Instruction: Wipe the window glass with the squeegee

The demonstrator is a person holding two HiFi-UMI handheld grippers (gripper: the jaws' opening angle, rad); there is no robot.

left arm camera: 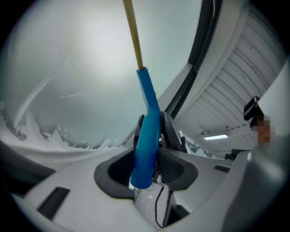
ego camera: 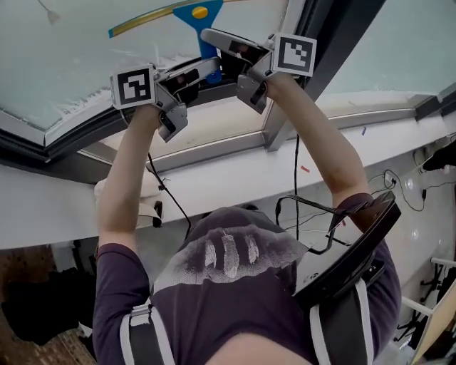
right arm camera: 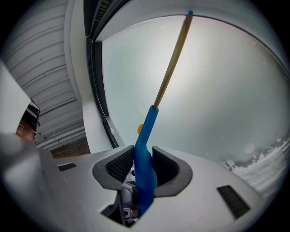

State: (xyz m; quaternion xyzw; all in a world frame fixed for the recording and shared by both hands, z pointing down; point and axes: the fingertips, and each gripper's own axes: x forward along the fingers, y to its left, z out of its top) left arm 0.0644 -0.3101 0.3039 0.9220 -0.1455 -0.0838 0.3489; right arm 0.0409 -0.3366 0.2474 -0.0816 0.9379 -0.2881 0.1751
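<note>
The squeegee has a blue handle and a long yellow-edged blade lying against the window glass. Both grippers hold the handle from below. My left gripper is shut on the ribbed lower end of the handle. My right gripper is shut on the handle a little higher up. The blade edge runs up the pane in the left gripper view and slants up to the right as a thin blade edge in the right gripper view. White foam clings to the bottom of the glass.
A dark window frame and a white sill run below the pane. A dark mullion separates it from a second pane on the right. Cables hang from the grippers to a pack on the person's back.
</note>
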